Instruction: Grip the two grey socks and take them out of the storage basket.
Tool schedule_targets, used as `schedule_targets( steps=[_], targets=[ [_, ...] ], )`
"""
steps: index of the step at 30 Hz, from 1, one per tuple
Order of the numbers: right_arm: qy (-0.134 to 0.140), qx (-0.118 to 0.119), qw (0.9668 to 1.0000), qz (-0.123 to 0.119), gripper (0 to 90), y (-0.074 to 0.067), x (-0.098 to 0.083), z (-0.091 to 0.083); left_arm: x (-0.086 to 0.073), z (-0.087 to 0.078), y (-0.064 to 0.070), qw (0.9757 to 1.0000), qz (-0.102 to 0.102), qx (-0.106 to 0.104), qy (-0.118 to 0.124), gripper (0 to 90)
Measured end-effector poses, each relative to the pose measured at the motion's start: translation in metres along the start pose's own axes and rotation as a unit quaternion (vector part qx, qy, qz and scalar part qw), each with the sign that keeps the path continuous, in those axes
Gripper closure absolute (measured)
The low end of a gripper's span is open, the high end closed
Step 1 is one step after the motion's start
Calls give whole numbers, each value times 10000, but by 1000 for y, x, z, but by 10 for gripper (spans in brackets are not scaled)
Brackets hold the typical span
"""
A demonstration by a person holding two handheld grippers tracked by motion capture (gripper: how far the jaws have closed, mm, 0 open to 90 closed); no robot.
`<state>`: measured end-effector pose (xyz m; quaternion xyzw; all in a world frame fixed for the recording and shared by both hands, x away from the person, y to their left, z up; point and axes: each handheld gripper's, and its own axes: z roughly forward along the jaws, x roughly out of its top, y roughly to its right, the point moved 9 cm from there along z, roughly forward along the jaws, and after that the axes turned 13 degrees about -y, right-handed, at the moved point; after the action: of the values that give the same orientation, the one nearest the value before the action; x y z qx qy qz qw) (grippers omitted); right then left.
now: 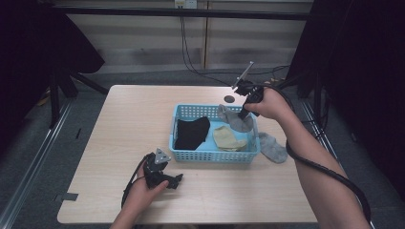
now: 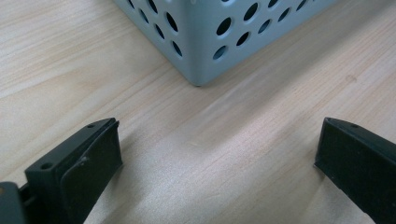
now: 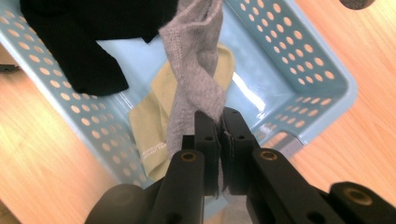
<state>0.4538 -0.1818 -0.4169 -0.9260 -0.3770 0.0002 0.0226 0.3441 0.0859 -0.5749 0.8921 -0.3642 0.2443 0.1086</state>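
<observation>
A light blue perforated basket [image 1: 212, 155] stands on the wooden table [image 1: 124, 119]. Inside lie a black sock [image 1: 192, 132] and a yellow sock [image 1: 228, 138]. My right gripper [image 1: 242, 114] is shut on a grey sock [image 1: 233, 118], which hangs from its jaws over the basket's right part; in the right gripper view the grey sock [image 3: 198, 65] dangles twisted above the yellow sock [image 3: 154, 126] and the black sock [image 3: 88, 42]. A second grey sock [image 1: 273, 148] lies on the table right of the basket. My left gripper [image 1: 175, 181] rests open on the table near the basket's front left corner [image 2: 198, 74].
A small dark round mark [image 1: 229, 99] shows on the table behind the basket. Cables trail across the floor beyond the far edge. Dark stands flank the table on both sides. Bare tabletop stretches left of the basket.
</observation>
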Motion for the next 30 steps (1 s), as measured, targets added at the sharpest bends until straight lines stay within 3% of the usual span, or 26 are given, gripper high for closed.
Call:
schedule_targets(
  steps=[3, 5, 15, 30],
  targets=[
    [53, -28, 10000, 31, 860, 4, -4, -10, 0, 0, 0, 10000, -1, -1, 0, 0],
    [79, -36, 9998, 186, 858, 8, -10, -19, 0, 0, 0, 10000, -1, 1, 1, 0],
    [141, -121, 9988, 462, 857, 31, -36, -35, 0, 0, 0, 10000, 4, -11, -21, 0],
    [20, -244, 9961, 853, 854, 64, -74, -35, 0, 0, 0, 10000, -6, 7, 1, 0]
  ],
)
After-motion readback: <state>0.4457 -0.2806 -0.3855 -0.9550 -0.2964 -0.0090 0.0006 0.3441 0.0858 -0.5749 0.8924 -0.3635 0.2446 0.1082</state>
